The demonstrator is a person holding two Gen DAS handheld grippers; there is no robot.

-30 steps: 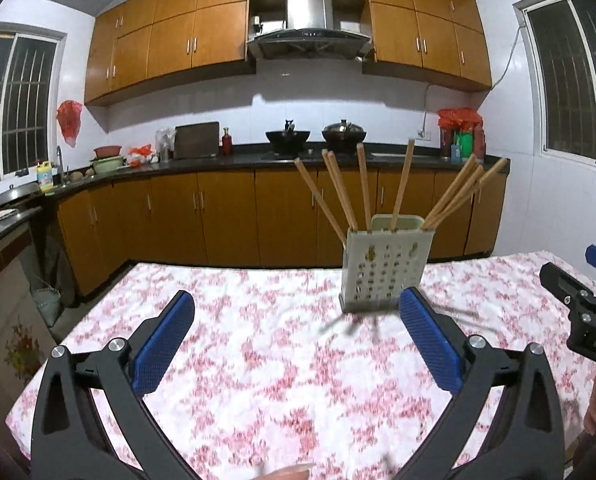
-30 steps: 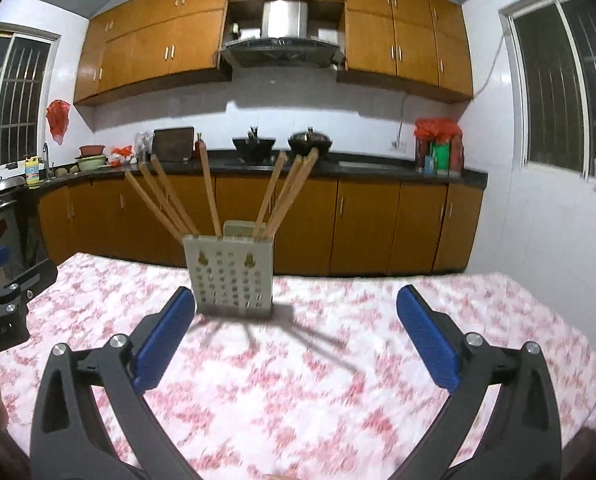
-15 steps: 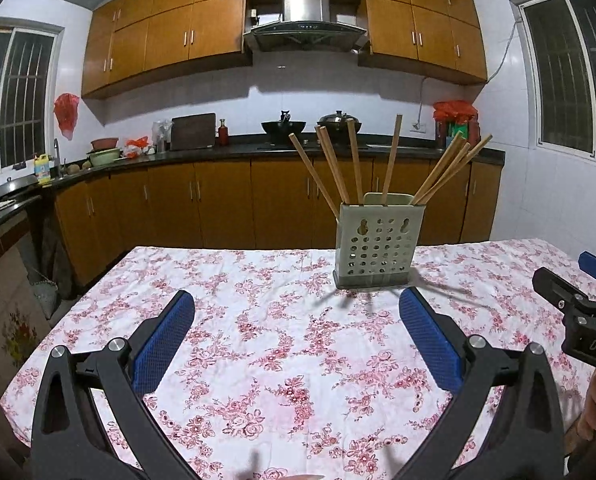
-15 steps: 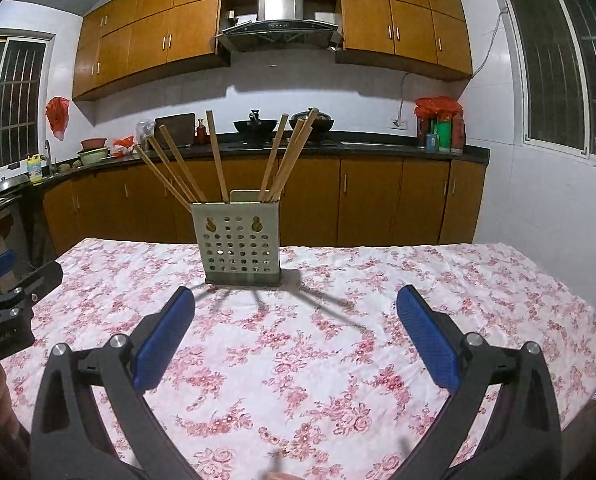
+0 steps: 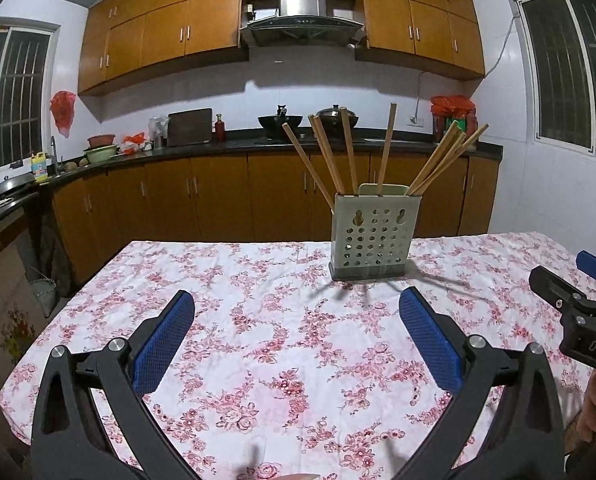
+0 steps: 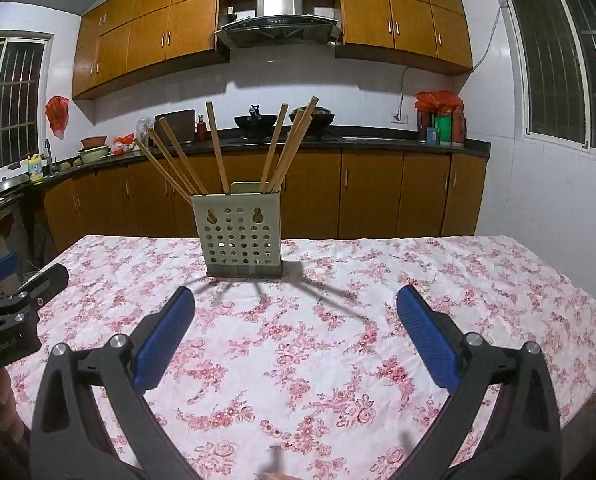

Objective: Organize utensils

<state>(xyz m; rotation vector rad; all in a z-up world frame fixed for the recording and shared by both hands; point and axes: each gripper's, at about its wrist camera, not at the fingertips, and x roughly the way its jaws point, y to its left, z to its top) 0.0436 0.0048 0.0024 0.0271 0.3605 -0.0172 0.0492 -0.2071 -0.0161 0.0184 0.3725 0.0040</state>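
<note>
Both tools empty, chopsticks in holder on table

We hold the left tool & right tool w/ fingers spread wide, nothing between them, above the floral cloth on the table. Wooden chopsticks stand fanned in the perforated holder, upright toward the table's far edge, well apart from both tools.

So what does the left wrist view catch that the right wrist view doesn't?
Only the left wrist view shows the right tongs at its right edge, open. Only the right wrist view shows the left tongs at its left edge, open. Both share the perforated holder full of chopsticks on the floral tablecloth, nothing gripped.
</note>
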